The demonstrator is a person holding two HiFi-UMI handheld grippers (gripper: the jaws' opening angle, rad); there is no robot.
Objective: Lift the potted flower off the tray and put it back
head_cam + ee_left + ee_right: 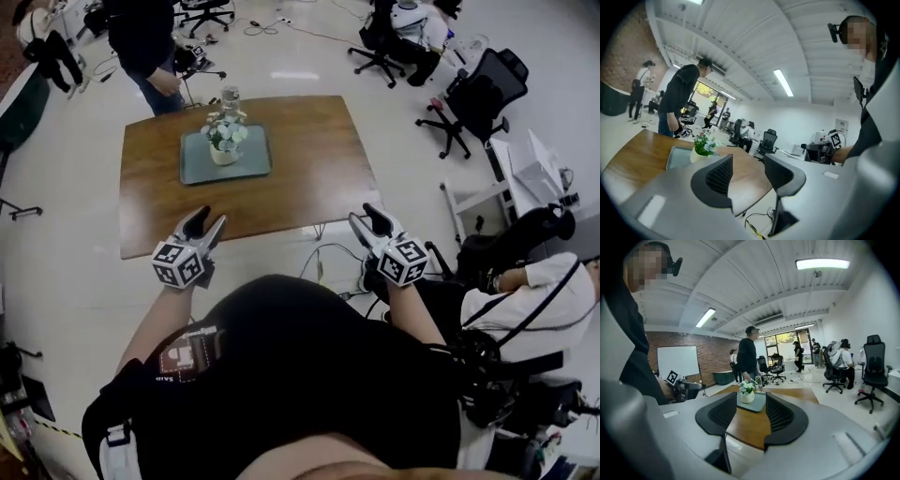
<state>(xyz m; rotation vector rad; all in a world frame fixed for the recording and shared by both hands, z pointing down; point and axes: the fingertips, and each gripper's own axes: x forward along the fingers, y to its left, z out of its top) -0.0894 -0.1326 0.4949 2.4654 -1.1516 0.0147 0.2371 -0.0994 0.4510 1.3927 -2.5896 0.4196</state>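
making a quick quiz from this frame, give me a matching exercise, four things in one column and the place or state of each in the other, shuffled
Things:
1. potted flower
2. tray
3. left gripper
4. right gripper

Places or states:
a. jaws apart, empty, just off the near right corner of the table
b. lying flat on the table
c. standing on the tray
d. jaws apart, empty, at the table's near edge, left side

Pairs: 1-c, 2-b, 3-d, 4-a
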